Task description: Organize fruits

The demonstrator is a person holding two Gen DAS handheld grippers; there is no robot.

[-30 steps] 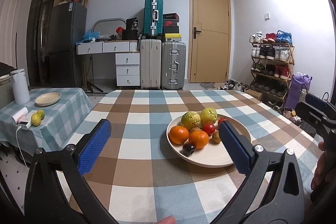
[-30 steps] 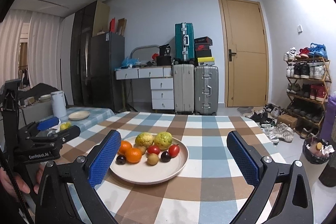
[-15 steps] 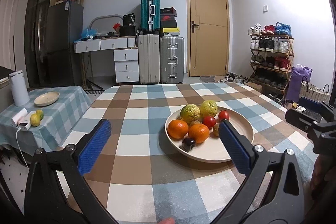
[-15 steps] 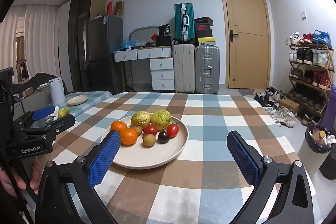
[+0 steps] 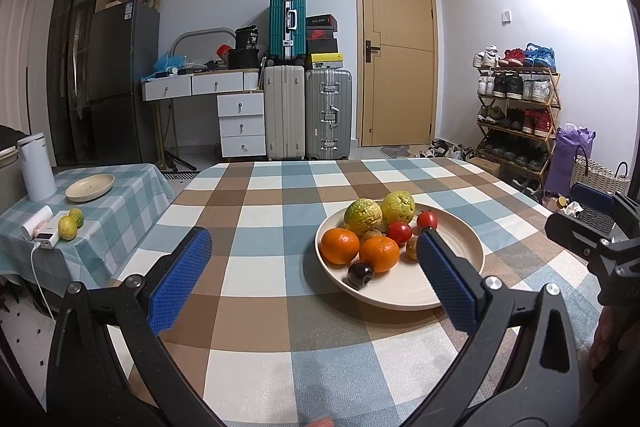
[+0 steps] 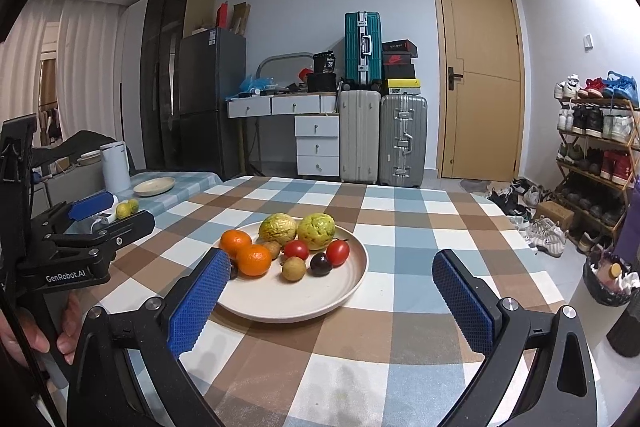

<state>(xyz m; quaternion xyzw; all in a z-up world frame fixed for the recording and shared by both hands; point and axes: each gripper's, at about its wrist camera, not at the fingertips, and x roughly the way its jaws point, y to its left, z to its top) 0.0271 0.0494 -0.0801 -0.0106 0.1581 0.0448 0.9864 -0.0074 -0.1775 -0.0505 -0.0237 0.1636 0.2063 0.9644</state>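
A cream plate on the checked table holds two oranges, two yellow-green guavas, two red tomatoes, a dark plum and small brown fruits. My left gripper is open and empty, just short of the plate's near left. My right gripper is open and empty, its left finger over the plate's near rim. Each gripper shows at the edge of the other's view.
A side table at the left holds an empty cream plate, two yellow-green fruits, a white kettle and a charger. Suitcases, a desk, a door and a shoe rack stand behind.
Both grippers have moved forward and down toward the plate of fruit, which now looks larger and closer. Both stay open and empty.
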